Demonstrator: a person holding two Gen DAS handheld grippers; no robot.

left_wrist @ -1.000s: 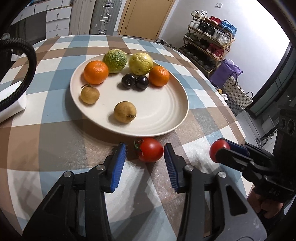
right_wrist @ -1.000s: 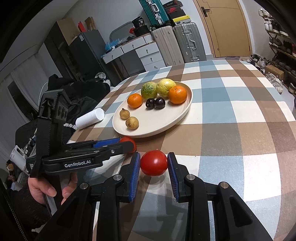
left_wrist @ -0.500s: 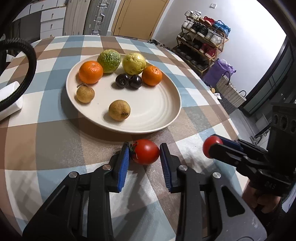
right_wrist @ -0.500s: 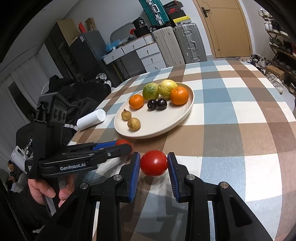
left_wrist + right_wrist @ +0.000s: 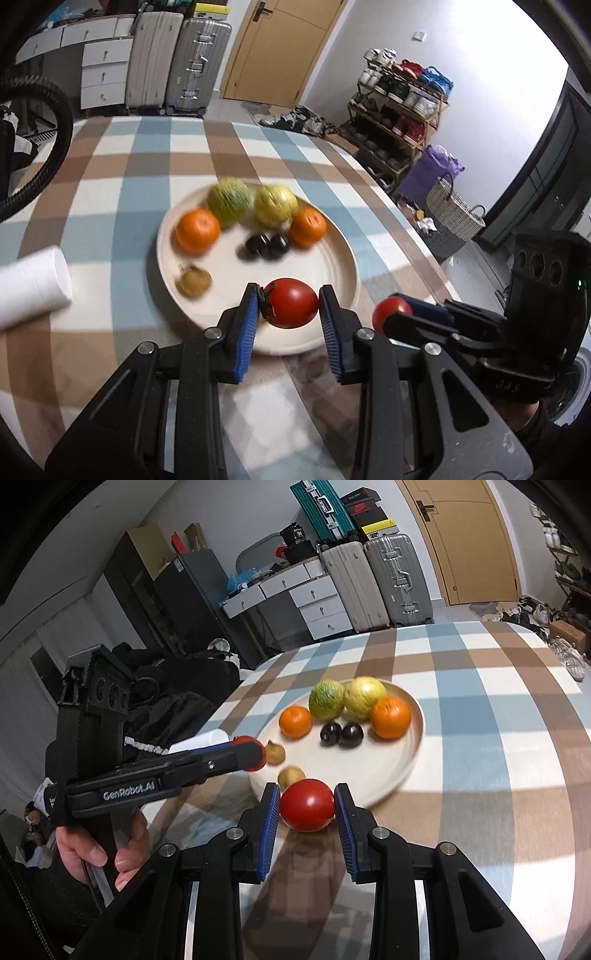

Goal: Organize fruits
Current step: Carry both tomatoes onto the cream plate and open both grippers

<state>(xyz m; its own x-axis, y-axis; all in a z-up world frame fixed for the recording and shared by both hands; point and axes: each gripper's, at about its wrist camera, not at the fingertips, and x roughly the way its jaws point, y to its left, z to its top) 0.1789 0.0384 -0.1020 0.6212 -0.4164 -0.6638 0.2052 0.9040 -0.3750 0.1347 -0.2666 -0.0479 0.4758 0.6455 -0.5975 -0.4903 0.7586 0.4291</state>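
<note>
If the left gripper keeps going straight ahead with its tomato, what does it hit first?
Probably the pair of dark plums mid-plate, in line beyond the left gripper and its tomato. Depth is unclear; held high enough, it may pass over them.

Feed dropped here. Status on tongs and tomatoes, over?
Left tongs shut on tomato. Right tongs shut on second tomato. Plate ahead, near side open.

Even indoor light fills both fisheye views, whose corners go black and edges bend. Motion blur smears the plate (image 5: pixel 343 258) and its fruit, while each gripper's fingers stay sharp. A pale sheen streaks the checked tablecloth (image 5: pixel 517 738).
</note>
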